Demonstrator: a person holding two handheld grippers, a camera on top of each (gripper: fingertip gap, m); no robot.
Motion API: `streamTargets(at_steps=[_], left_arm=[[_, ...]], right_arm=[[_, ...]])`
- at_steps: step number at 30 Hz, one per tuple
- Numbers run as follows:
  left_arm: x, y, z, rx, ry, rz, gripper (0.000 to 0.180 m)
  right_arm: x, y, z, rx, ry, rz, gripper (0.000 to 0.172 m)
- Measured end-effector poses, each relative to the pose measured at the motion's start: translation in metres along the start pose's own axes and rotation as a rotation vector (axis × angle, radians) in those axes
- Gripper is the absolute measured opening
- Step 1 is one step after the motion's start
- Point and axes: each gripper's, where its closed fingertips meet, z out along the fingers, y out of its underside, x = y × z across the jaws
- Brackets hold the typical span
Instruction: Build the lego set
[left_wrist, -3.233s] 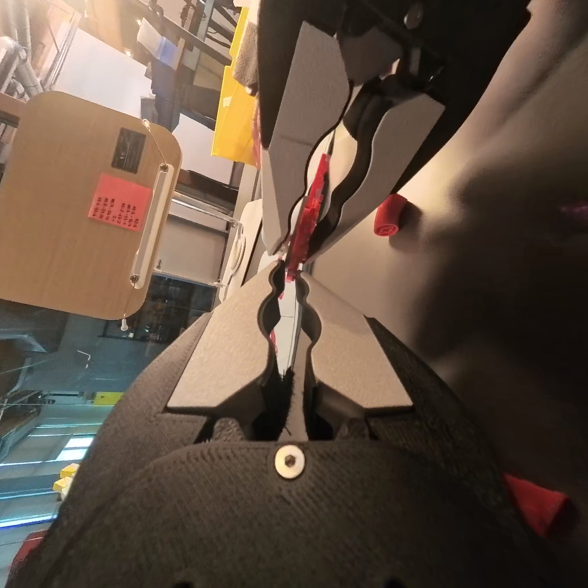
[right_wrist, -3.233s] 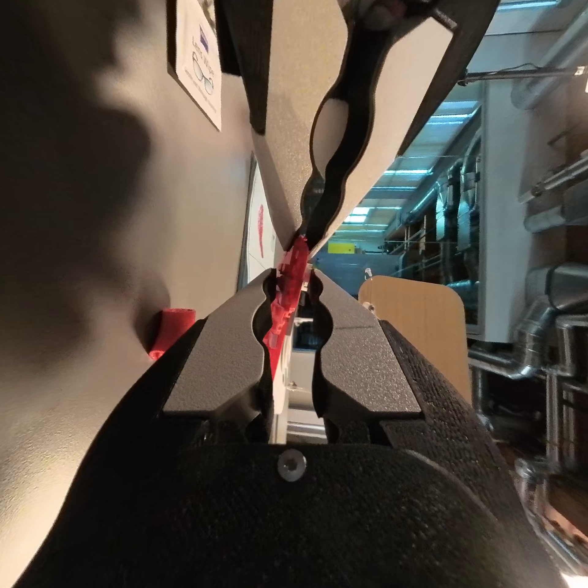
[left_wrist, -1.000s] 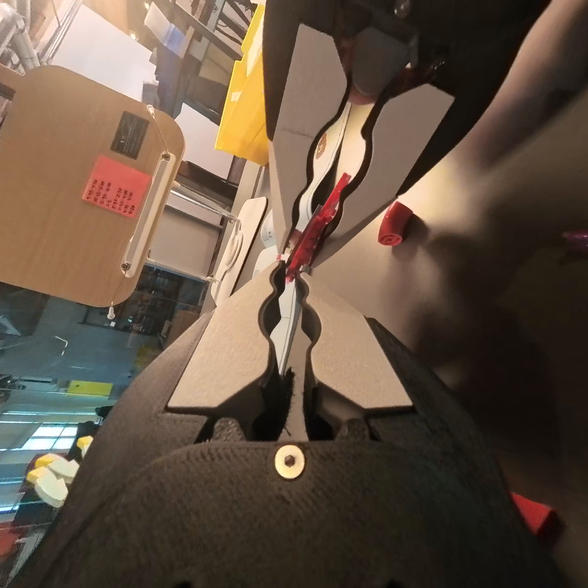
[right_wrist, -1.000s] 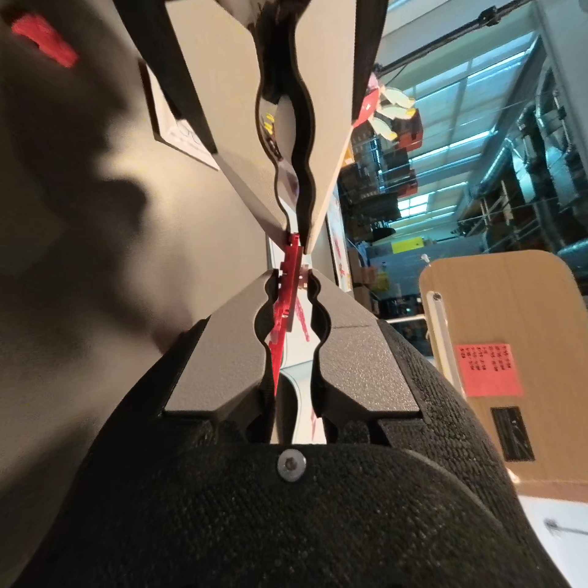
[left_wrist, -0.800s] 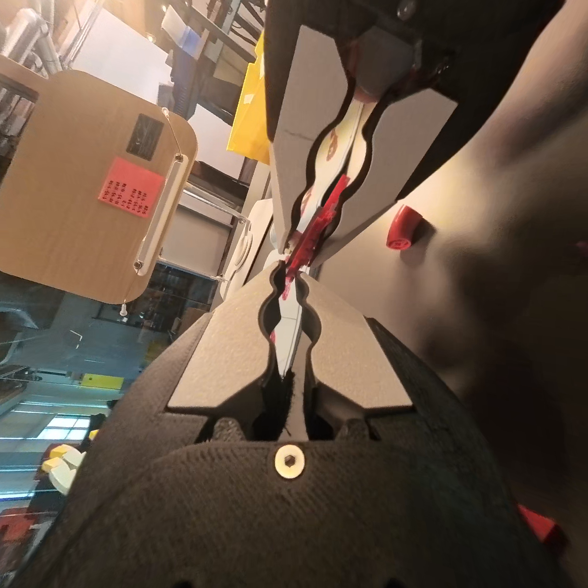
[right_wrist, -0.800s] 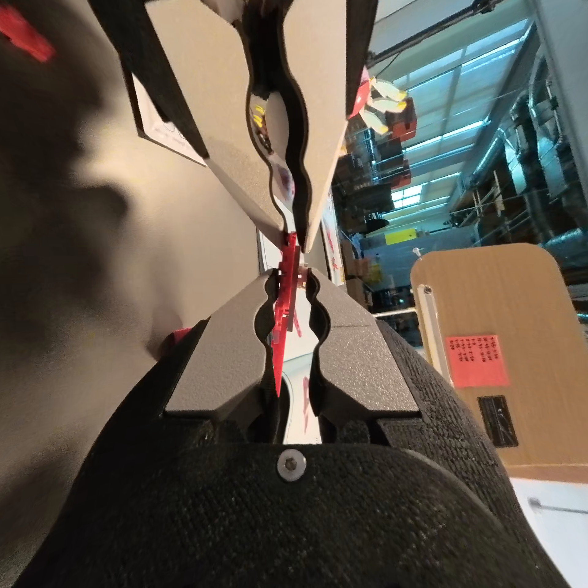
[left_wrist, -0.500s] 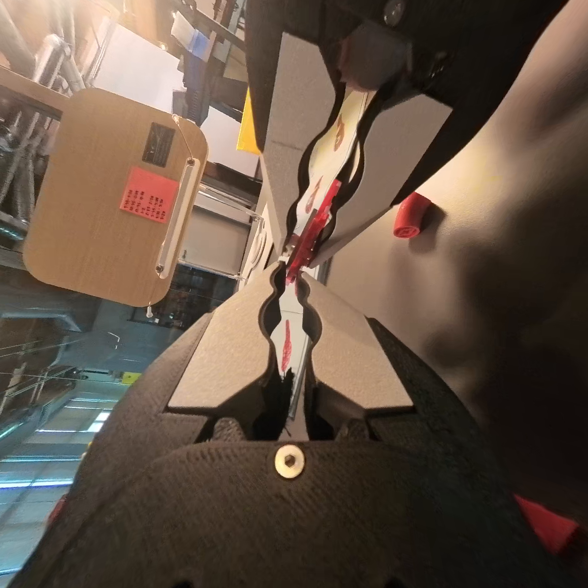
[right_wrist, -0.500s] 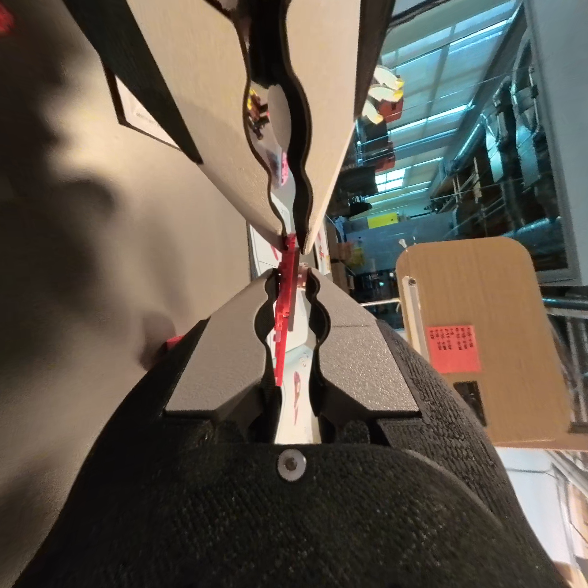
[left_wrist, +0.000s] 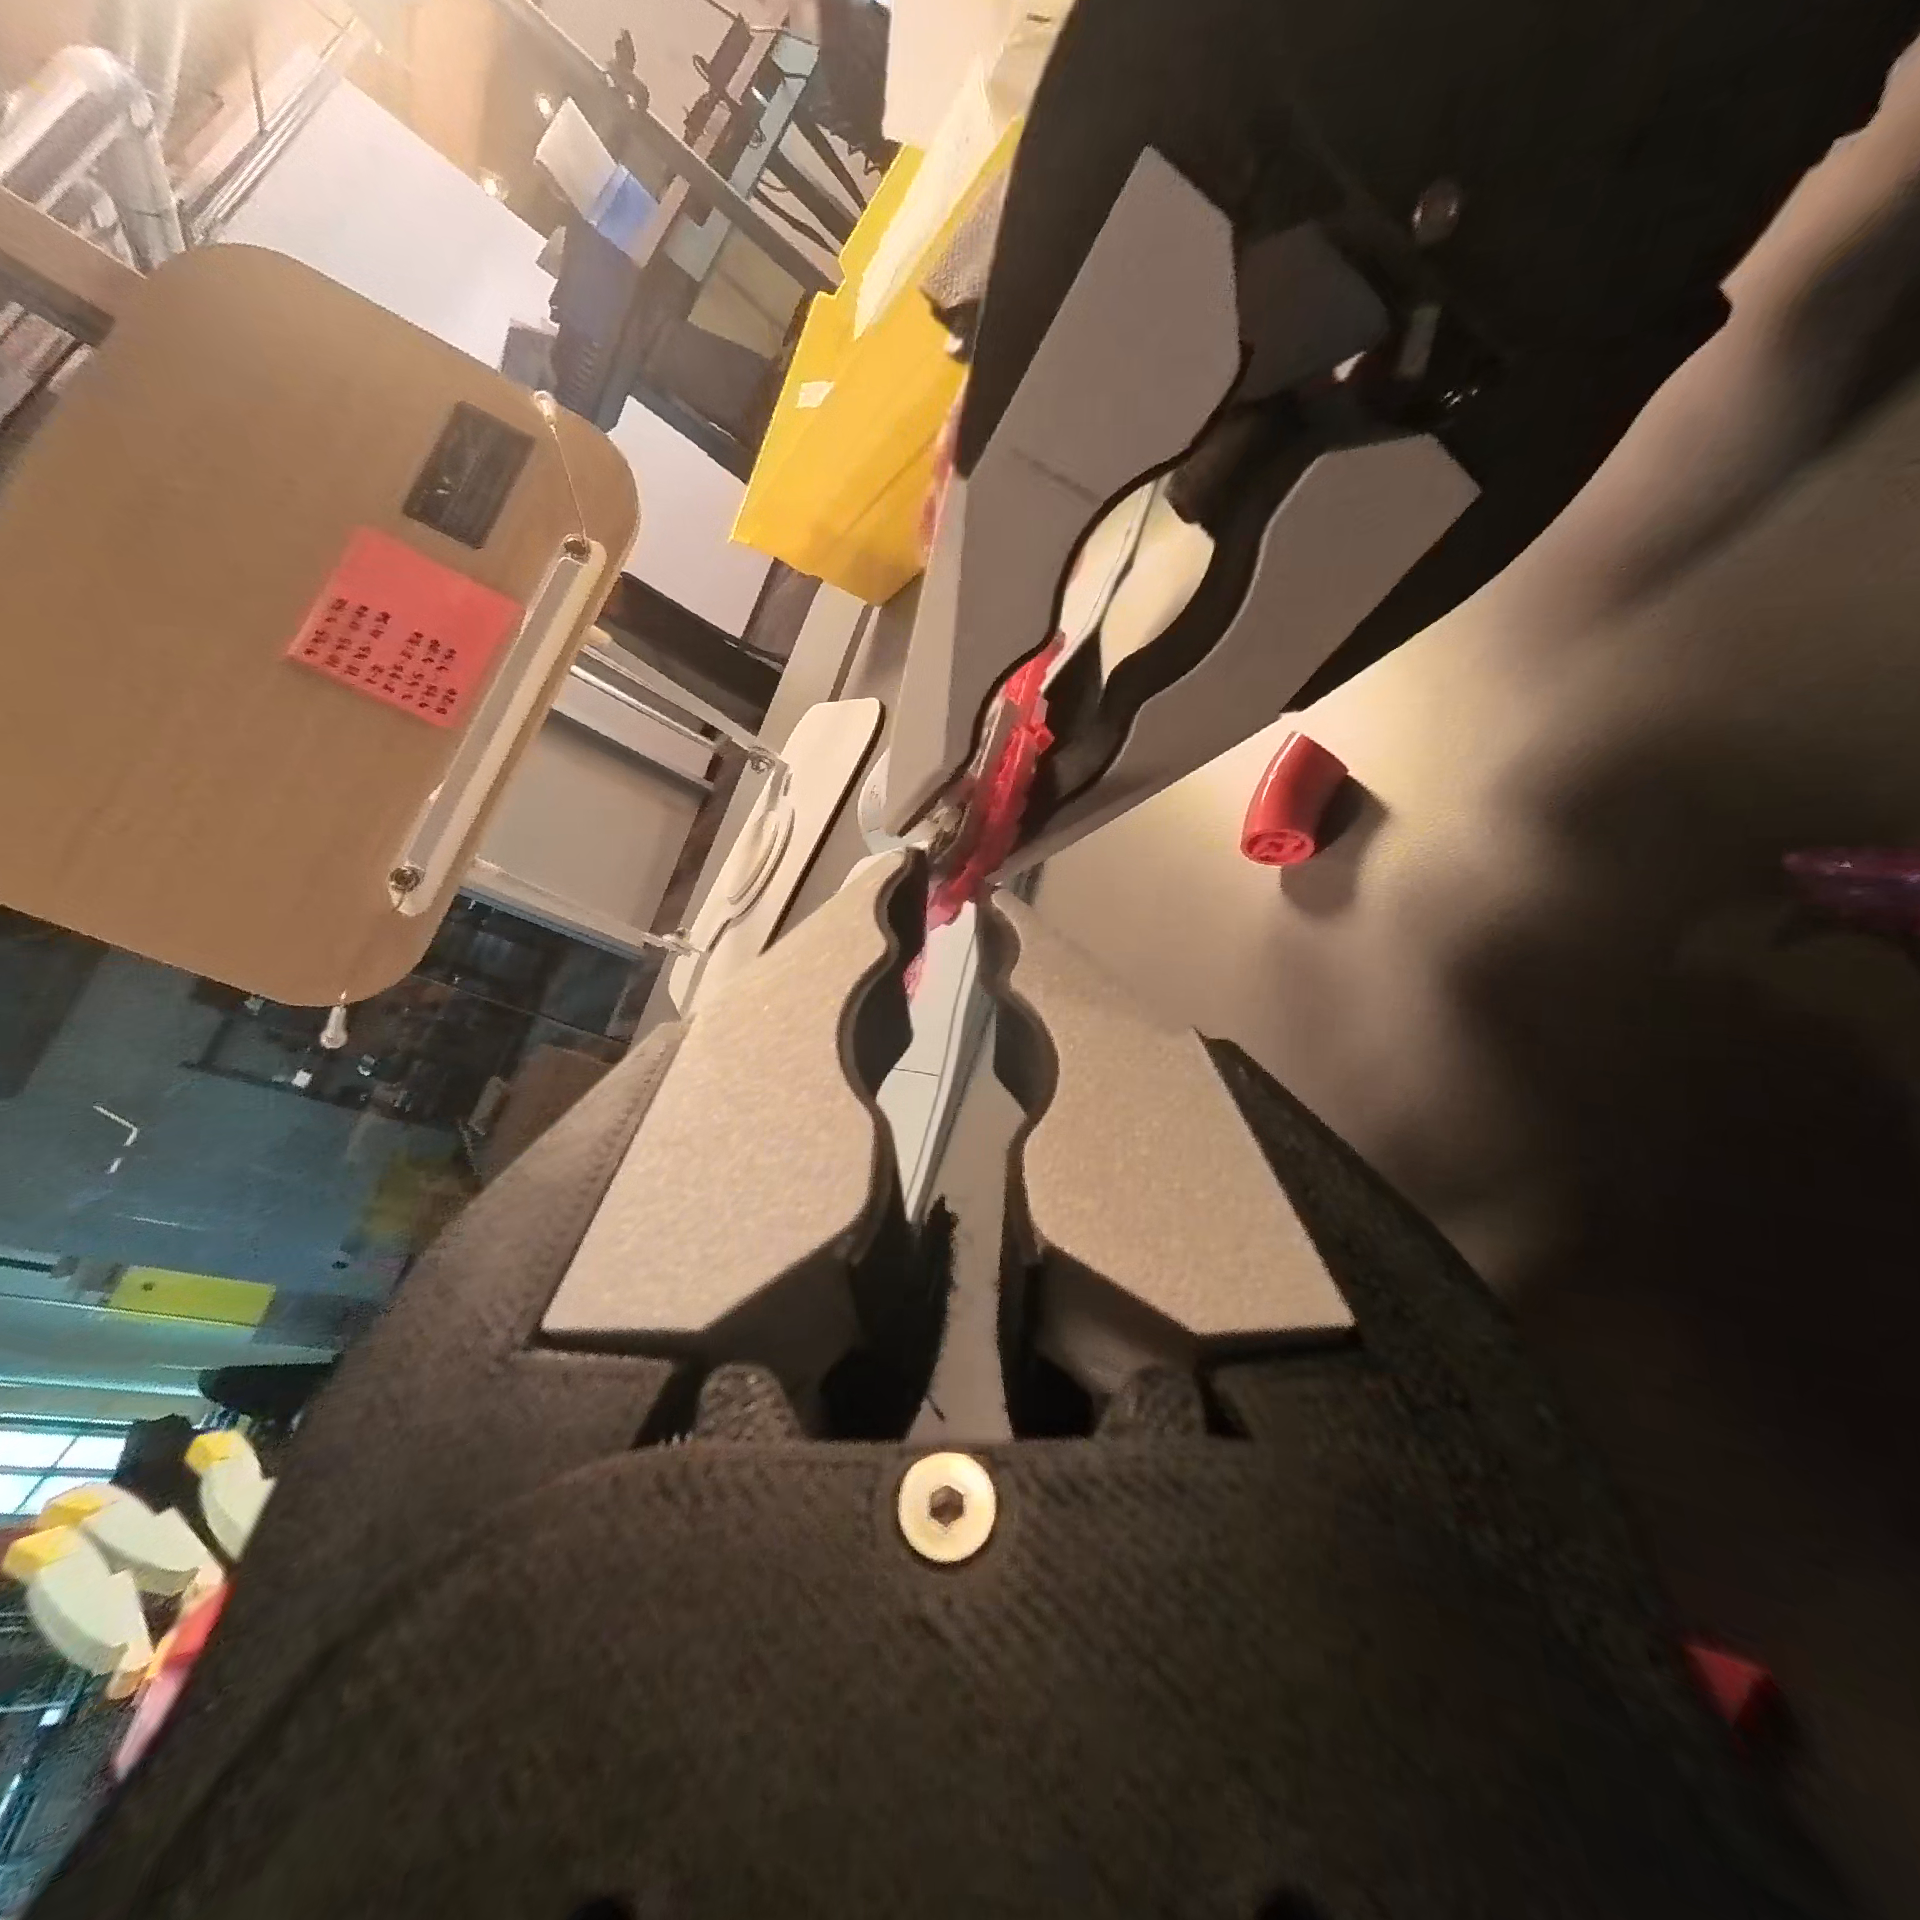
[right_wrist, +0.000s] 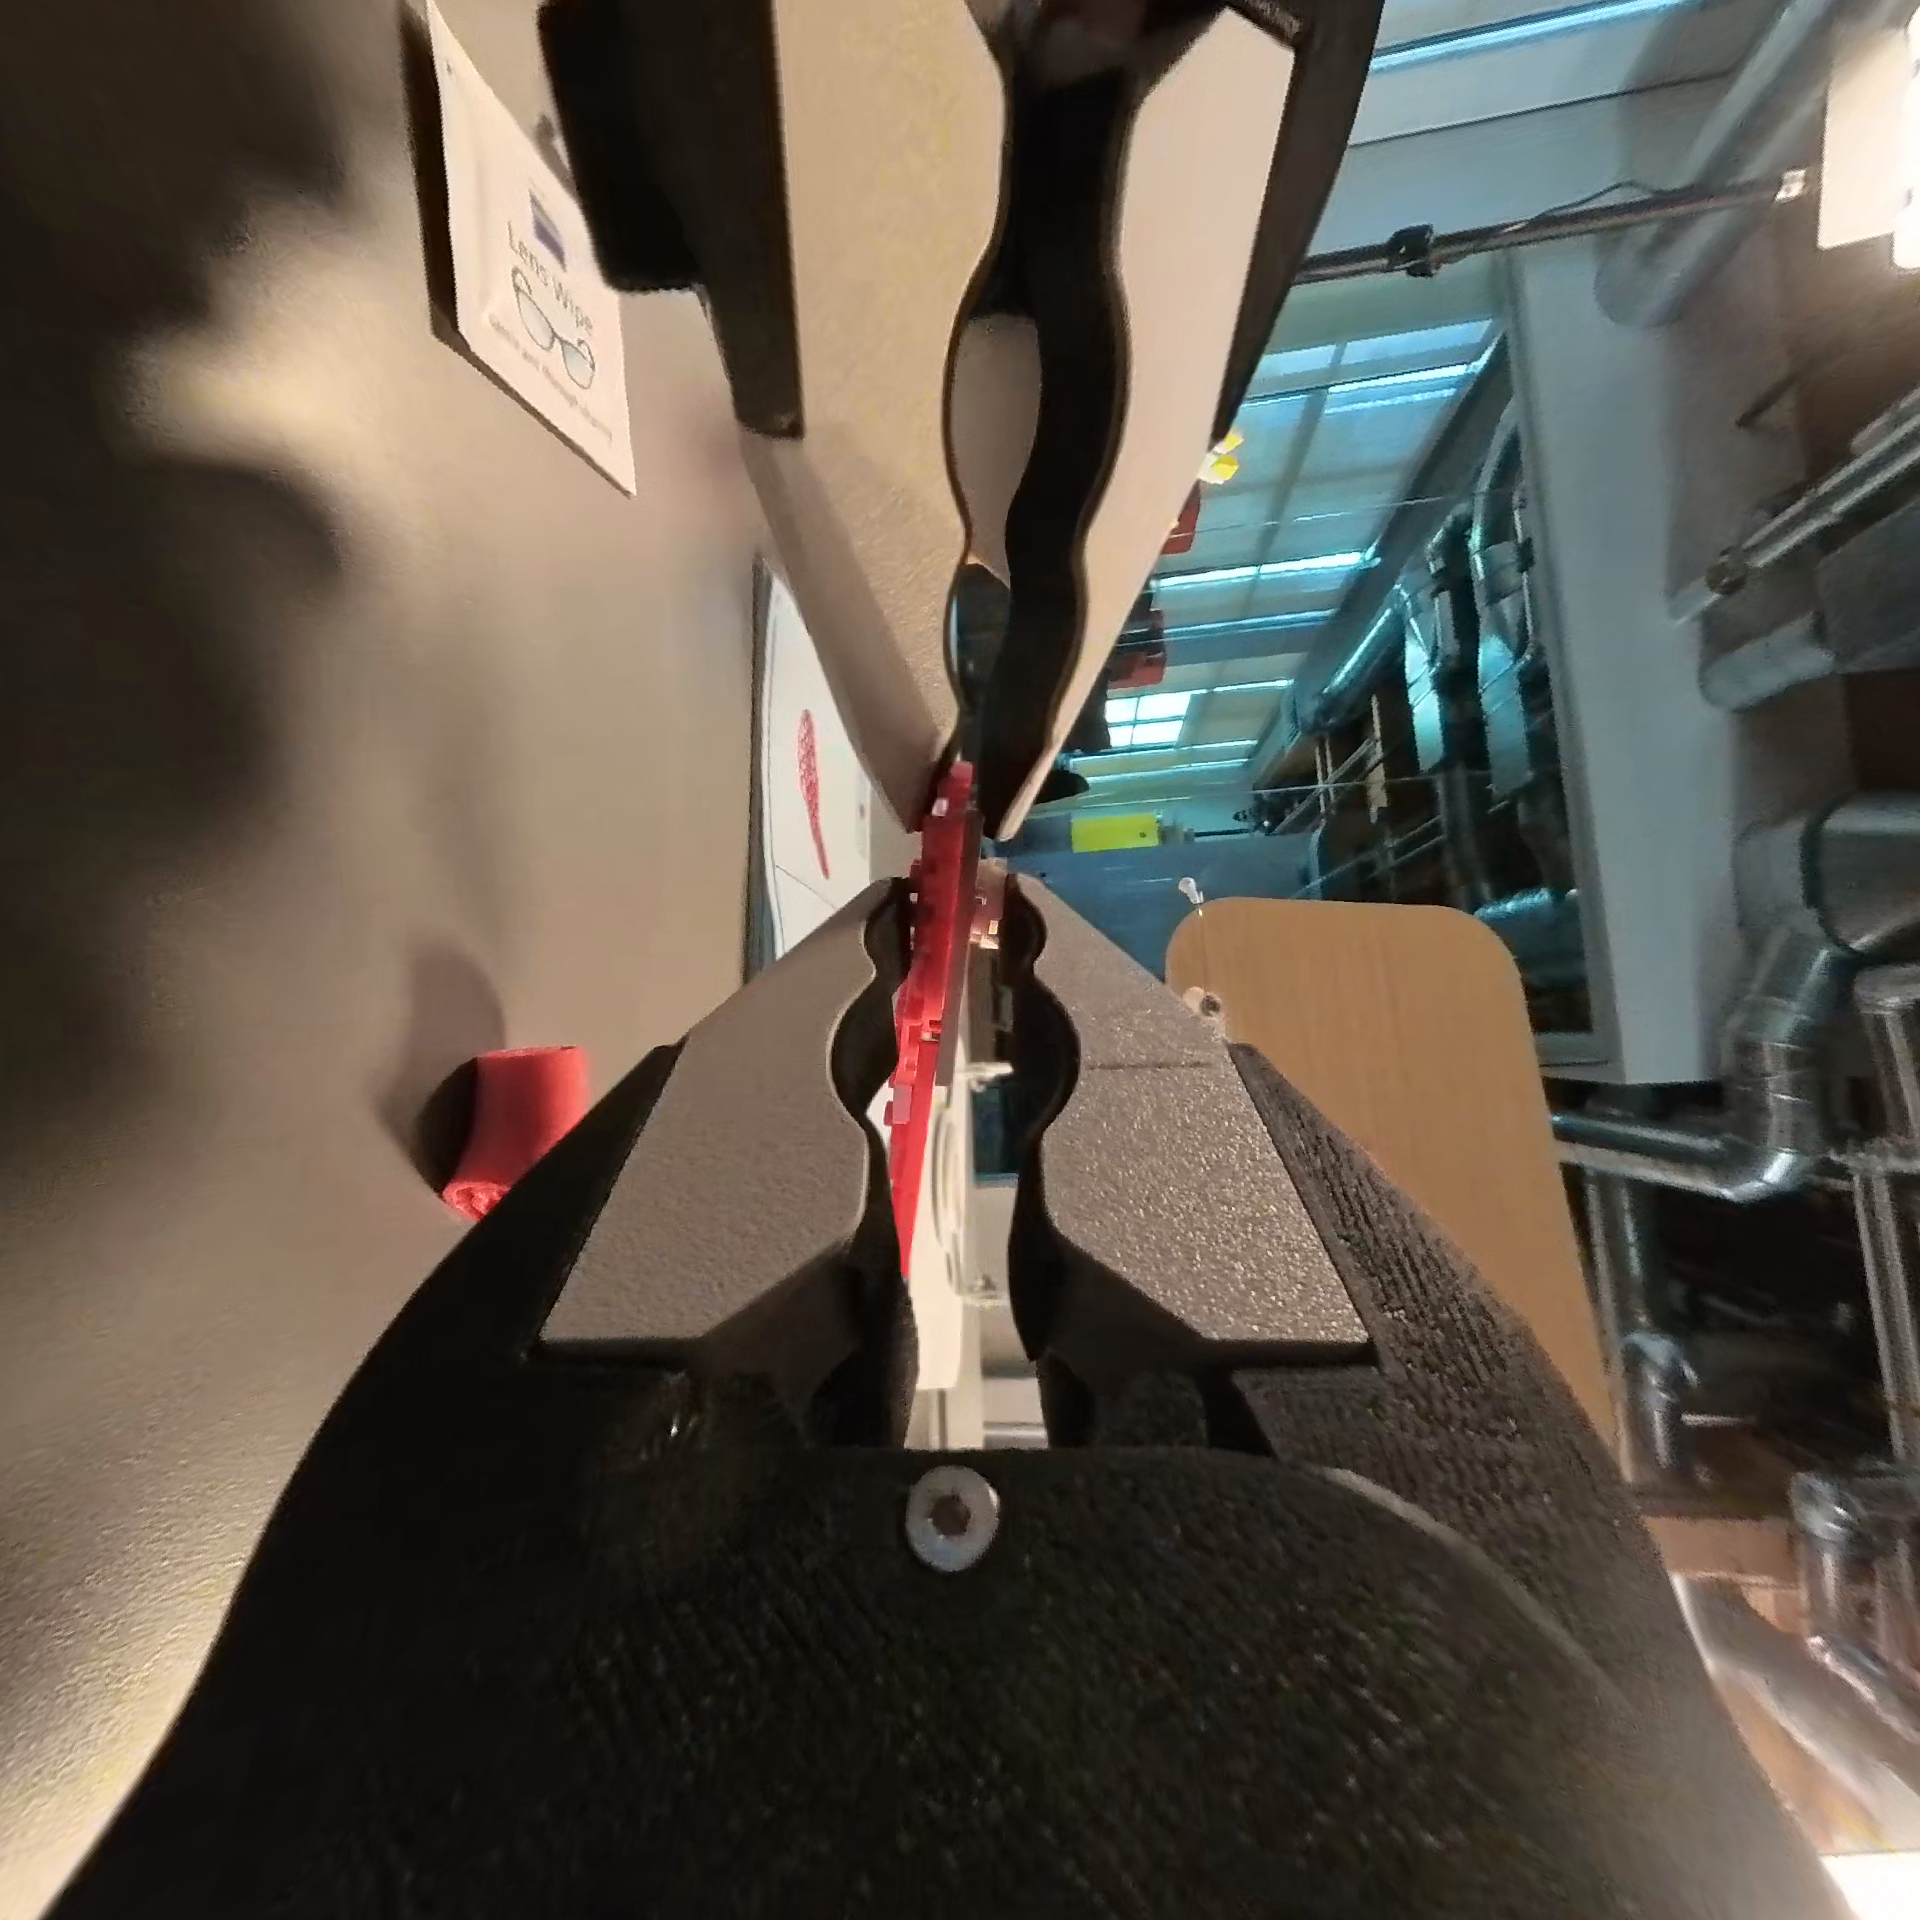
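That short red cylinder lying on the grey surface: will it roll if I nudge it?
Probably. The red cylinder lies on its side on the grey surface, so a sideways nudge should roll it. It looks slightly curved, so it may veer. Likely light, rigid plastic.

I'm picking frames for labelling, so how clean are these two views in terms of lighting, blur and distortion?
Left wrist view: warm glare top left, heavy shadow at right, red piece at the claw tips soft, edges smeared. Right wrist view: red piece sharp, table under blurry shadows, wide-angle bending in the background pipes.

Right tongs (right_wrist: 954, 902) and left tongs (right_wrist: 961, 805) both pinch a flat red piece (right_wrist: 930, 997).
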Motion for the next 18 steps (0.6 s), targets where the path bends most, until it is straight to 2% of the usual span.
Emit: streamTargets(at_steps=[4, 7, 9, 11, 13, 18], left_arm=[[-0.002, -0.003, -0.001, 0.020, -0.025, 0.036, 0.008], [-0.008, -0.009, -0.004, 0.049, -0.145, 0.215, 0.008], [-0.013, -0.005, -0.003, 0.014, -0.209, 0.298, 0.021], [-0.013, -0.005, -0.003, 0.012, -0.194, 0.266, 0.032], [-0.015, -0.007, -0.007, 0.035, -0.191, 0.253, 0.030], [-0.002, -0.002, -0.004, 0.014, -0.142, 0.377, 0.027]], right_arm=[[0.002, -0.001, -0.001, 0.021, 0.003, 0.036, 0.014], [0.010, -0.003, -0.003, 0.037, 0.022, 0.098, 0.014], [0.009, -0.002, -0.002, 0.020, 0.020, 0.103, 0.014], [0.007, -0.002, -0.001, 0.017, 0.009, 0.116, 0.014], [0.007, -0.001, -0.001, 0.015, 0.007, 0.119, 0.014], [0.003, -0.002, -0.001, 0.022, -0.019, 0.119, 0.014]])
